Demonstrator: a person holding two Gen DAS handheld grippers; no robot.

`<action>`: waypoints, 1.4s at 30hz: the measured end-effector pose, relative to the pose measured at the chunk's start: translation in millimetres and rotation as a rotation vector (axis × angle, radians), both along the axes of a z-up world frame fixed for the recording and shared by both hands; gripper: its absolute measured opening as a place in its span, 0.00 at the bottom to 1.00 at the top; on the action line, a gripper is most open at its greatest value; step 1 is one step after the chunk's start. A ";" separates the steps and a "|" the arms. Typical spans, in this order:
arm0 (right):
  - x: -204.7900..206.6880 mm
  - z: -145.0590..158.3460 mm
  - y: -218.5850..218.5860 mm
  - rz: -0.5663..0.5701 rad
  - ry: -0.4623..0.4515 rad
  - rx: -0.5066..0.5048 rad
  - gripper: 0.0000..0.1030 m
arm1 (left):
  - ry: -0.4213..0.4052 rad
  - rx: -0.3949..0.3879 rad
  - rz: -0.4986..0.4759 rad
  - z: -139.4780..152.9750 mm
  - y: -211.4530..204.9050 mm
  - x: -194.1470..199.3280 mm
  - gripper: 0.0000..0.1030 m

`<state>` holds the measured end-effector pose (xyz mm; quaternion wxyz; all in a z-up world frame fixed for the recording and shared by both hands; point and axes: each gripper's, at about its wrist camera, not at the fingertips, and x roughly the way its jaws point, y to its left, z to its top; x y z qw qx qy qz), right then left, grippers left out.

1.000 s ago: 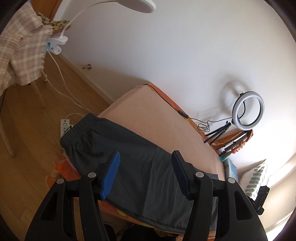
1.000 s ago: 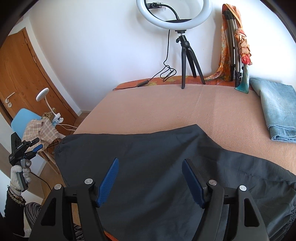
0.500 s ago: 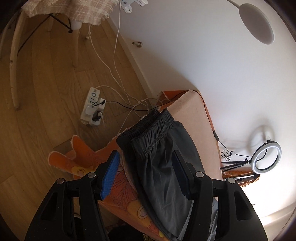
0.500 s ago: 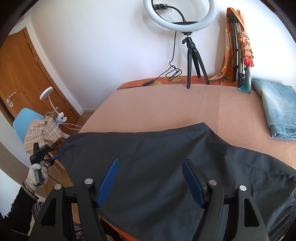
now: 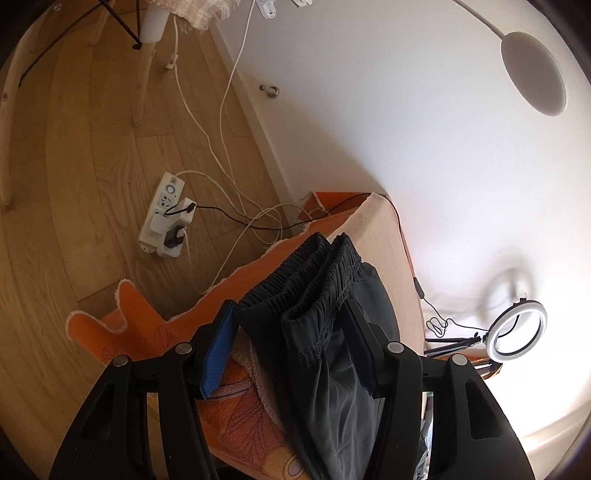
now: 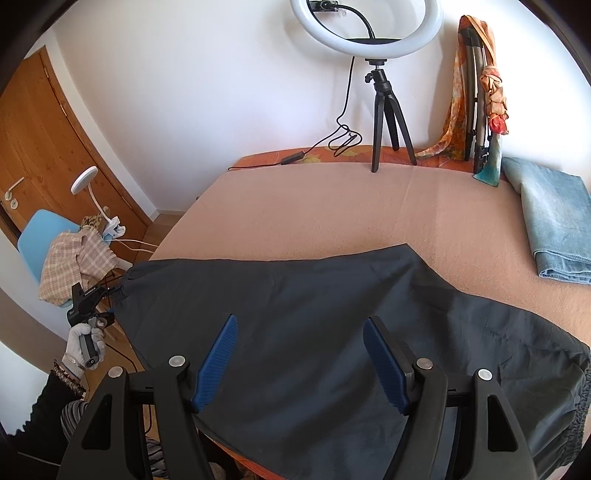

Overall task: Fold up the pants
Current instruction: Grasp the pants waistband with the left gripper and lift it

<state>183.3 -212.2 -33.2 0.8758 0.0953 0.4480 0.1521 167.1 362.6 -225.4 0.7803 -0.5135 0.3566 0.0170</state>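
The pants [image 6: 325, 332] lie on the bed [image 6: 332, 206], their near edge cut off. Left gripper [image 5: 291, 332] straddles the waistband [image 5: 310, 280], fingers apart; right gripper [image 6: 299, 354] hovers above the fabric, fingers apart.

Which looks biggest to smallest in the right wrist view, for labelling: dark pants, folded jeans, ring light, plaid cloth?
1. dark pants
2. ring light, folded jeans: too similar to rank
3. plaid cloth, though farther away
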 end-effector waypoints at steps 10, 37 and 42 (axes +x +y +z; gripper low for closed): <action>3.1 -5.9 -7.2 -0.023 0.016 0.029 0.72 | -0.037 0.175 -0.015 24.1 -12.6 3.7 0.20; 3.0 -23.8 -4.8 -0.004 0.057 0.051 0.72 | -0.027 0.335 -0.104 46.4 -22.6 14.8 0.19; 4.5 -24.4 2.7 0.012 0.063 0.040 0.72 | -0.022 0.331 -0.094 42.9 -18.6 13.3 0.21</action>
